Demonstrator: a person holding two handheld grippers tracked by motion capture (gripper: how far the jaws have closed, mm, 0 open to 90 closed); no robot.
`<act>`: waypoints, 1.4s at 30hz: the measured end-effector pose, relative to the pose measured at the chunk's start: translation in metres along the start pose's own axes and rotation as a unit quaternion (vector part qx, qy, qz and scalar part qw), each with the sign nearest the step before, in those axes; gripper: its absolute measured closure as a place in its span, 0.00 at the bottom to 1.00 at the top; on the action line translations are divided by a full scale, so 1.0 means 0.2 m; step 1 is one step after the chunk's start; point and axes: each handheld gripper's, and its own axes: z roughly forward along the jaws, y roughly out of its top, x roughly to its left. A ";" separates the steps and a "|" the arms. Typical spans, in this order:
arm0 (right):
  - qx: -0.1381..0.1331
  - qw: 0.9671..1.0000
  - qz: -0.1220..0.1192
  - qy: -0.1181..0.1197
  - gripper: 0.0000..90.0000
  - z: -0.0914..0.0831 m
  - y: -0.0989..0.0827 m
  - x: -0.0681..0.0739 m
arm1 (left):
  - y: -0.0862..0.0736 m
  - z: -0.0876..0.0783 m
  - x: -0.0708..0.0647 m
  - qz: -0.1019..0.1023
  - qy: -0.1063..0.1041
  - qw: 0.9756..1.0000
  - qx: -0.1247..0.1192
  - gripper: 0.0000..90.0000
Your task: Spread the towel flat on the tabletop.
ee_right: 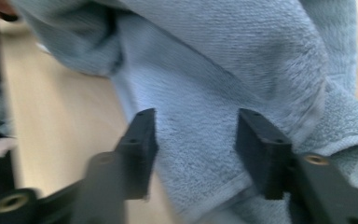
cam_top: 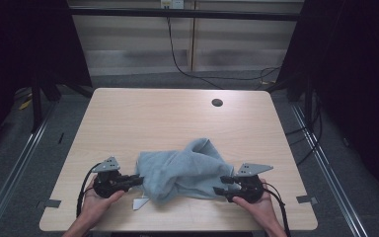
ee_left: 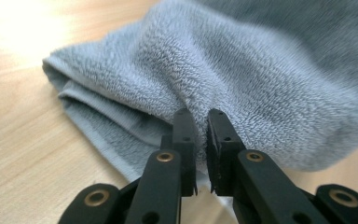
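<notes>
**Grey-blue towel still bunched, one edge pinched, folding barely begun**

Grey-blue terry lies in a rumpled heap on the near half of the bench [cam_top: 128, 118], between the person's two hands. Nearest the camera, the left hand-held gripper [cam_top: 137, 179] has its jaws drawn nearly together at the towel's [cam_top: 185, 170] left edge; in the left gripper view the pile bulges right over the tips, with cloth apparently pinched between them [ee_left: 200, 122]. The right hand-held gripper [cam_top: 219, 186] sits at the towel's right edge with its jaws spread wide; in the right gripper view, which is blurred, the hemmed edge of the towel [ee_right: 223, 154] lies flat between and under them, and the pads do not press on it.

Judging by the lie of the cloth, little is done: the towel is neither spread flat nor folded, with a raised fold toward the far side. Left to do, I would judge, is a second hold, pulling it out, then laying it straight. Farther off, the bench is bare wood with a small cable hole [cam_top: 217, 102] near its far edge.
</notes>
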 end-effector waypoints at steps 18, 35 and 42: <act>0.022 1.000 -0.002 0.011 0.84 -0.02 -0.07 0.09 | -0.09 -0.03 -0.12 0.003 -0.042 0.999 0.032 0.93; -0.132 0.990 -0.029 -0.030 0.93 -0.29 0.49 0.00 | 0.32 -0.33 -0.04 -0.005 -0.008 0.993 -0.117 0.94; -0.172 0.984 -0.008 -0.053 0.93 -0.31 0.66 -0.17 | 0.48 -0.37 0.13 -0.026 0.056 0.989 -0.131 0.94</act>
